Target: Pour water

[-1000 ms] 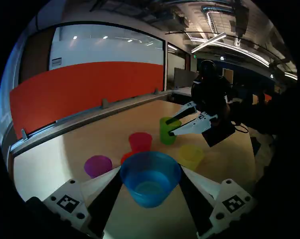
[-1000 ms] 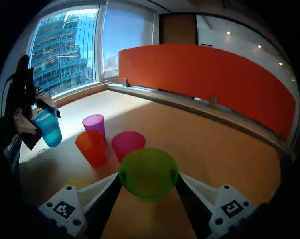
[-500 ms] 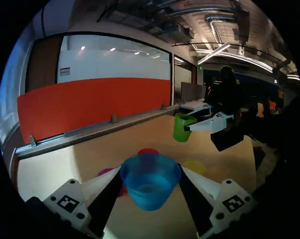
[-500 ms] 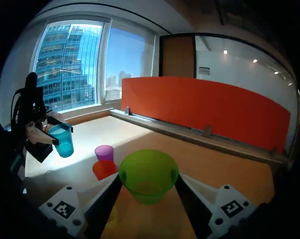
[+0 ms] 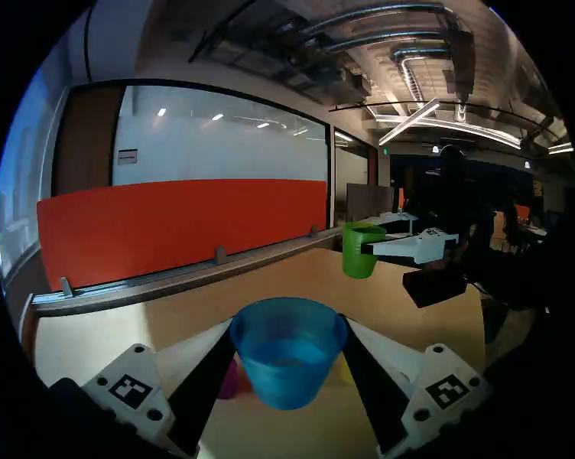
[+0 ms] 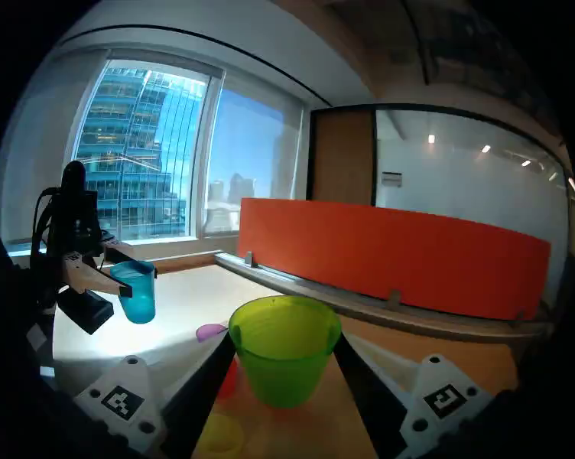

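Observation:
In the left gripper view my left gripper (image 5: pixel 289 359) is shut on a blue cup (image 5: pixel 289 348) with water in it, held upright above the table. Farther off, the right gripper (image 5: pixel 368 246) holds a green cup (image 5: pixel 358 248) in the air. In the right gripper view my right gripper (image 6: pixel 285 366) is shut on that green cup (image 6: pixel 285 358), upright and held high. The left gripper (image 6: pixel 131 289) with the blue cup (image 6: pixel 135 292) hangs at the left, beside a hand and a dark sleeve.
Below the cups lies the wooden table (image 6: pixel 371 417) with a purple cup (image 6: pixel 209 332), a red cup (image 6: pixel 228 379) and a yellow cup (image 6: pixel 220 437) on it. An orange partition (image 6: pixel 410 264) runs along the table's far edge. Tall windows (image 6: pixel 134 176) stand behind the left gripper.
Both grippers have risen with their cups. The cups on the table have sunk low in both views, and more wall and ceiling shows.

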A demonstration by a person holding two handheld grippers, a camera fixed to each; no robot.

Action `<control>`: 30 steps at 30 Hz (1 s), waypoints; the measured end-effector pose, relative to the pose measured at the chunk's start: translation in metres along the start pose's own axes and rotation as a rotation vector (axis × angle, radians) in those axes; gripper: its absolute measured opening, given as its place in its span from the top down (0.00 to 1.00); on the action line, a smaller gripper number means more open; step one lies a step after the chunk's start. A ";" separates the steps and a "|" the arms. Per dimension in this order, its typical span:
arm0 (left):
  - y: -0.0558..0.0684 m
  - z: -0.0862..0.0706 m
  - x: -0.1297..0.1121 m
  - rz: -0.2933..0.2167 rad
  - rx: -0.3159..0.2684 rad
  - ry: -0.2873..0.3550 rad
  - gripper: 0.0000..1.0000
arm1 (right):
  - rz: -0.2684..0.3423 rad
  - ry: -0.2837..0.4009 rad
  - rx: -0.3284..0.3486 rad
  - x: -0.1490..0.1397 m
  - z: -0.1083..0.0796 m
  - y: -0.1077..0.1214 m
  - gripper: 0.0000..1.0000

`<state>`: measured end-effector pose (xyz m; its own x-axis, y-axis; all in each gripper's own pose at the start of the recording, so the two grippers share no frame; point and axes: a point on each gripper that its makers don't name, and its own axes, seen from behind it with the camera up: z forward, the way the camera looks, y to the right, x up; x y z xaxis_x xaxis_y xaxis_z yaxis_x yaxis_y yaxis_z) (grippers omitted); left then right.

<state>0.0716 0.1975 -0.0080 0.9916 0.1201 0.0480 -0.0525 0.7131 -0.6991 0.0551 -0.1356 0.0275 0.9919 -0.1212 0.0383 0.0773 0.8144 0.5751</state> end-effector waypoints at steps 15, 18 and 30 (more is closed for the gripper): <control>0.005 -0.003 0.022 0.022 0.003 0.045 0.11 | -0.016 0.069 0.003 0.025 -0.003 -0.010 0.08; 0.005 -0.004 0.026 0.022 0.005 0.053 0.11 | -0.016 0.075 0.007 0.028 -0.003 -0.011 0.08; 0.003 -0.003 0.035 0.034 0.013 0.068 0.11 | -0.004 0.090 0.034 0.033 0.000 -0.017 0.08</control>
<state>0.1069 0.2019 -0.0111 0.9949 0.0976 -0.0244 -0.0874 0.7184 -0.6901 0.0870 -0.1532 0.0190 0.9967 -0.0721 -0.0369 0.0798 0.7938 0.6030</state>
